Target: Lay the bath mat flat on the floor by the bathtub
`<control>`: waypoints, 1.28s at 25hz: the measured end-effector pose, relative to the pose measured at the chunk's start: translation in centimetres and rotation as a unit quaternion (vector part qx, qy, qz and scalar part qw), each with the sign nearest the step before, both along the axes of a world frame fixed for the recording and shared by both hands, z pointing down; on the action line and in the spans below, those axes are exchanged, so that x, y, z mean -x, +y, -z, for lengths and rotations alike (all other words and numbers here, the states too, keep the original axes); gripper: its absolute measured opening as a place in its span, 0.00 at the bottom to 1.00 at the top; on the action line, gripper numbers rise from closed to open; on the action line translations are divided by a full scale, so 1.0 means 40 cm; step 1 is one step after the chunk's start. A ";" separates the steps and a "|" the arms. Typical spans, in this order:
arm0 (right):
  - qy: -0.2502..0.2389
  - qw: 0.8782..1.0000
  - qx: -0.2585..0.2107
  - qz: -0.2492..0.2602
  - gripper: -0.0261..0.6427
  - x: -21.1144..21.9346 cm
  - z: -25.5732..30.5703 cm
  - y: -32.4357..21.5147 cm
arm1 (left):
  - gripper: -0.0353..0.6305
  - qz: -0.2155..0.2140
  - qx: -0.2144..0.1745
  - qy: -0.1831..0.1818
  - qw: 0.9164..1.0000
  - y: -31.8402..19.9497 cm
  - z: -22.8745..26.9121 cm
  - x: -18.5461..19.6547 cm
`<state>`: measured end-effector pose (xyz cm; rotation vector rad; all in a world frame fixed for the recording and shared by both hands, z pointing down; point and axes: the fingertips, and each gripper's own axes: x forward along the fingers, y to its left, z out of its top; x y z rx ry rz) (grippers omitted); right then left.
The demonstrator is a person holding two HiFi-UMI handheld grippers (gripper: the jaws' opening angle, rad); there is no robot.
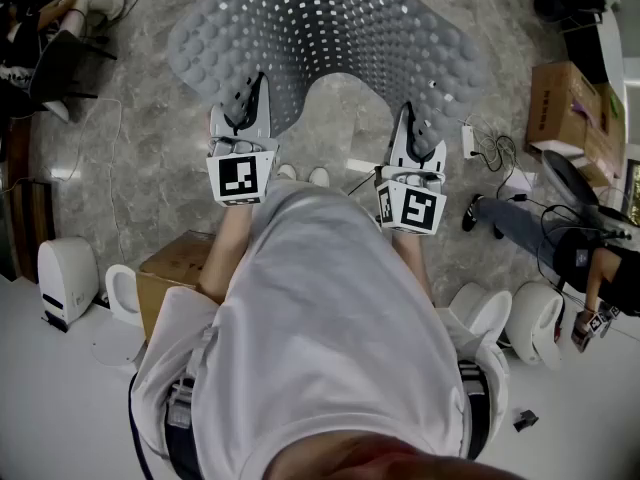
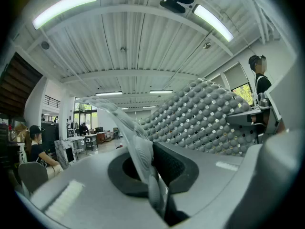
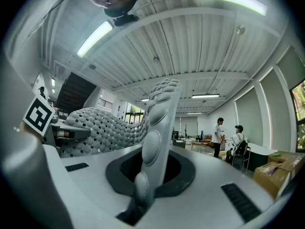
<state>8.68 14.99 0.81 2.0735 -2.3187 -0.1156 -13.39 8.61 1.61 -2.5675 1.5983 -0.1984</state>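
Left claw (image 1: 244, 110): jaws clamped nearly together on the near edge of the bath mat (image 1: 320, 38). The thin, bumpy rim stands up between my pads.

Right claw (image 1: 420, 140): in the same state, pinched tight on the same near edge, well apart from my left claw. A strip of oval bumps rises straight out of its jaws.

Bath mat: grey, studded with round bumps and small holes. It hangs from both claws and spreads out ahead of them. Its near edge sags in a curve between the two claws, so it is not lying flat at my end.

Floor (image 1: 140, 148): grey stone pattern, under and ahead of both claws.

Cardboard box (image 1: 178, 266): behind my left claw, beside my leg.

Power strip (image 1: 468, 140): with its cables, just right of my right claw.
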 end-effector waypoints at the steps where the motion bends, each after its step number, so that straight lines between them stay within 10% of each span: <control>1: 0.000 1.000 -0.002 -0.001 0.07 -0.005 0.003 0.003 | 0.08 -0.001 -0.002 -0.001 1.000 0.005 0.003 -0.004; 19: -0.006 0.997 -0.073 0.004 0.07 -0.088 0.032 0.071 | 0.08 -0.024 -0.080 -0.005 0.996 0.105 0.018 -0.001; 32: -0.029 0.998 -0.035 0.031 0.07 -0.111 -0.066 0.099 | 0.09 -0.010 -0.061 -0.030 0.998 0.163 -0.035 -0.017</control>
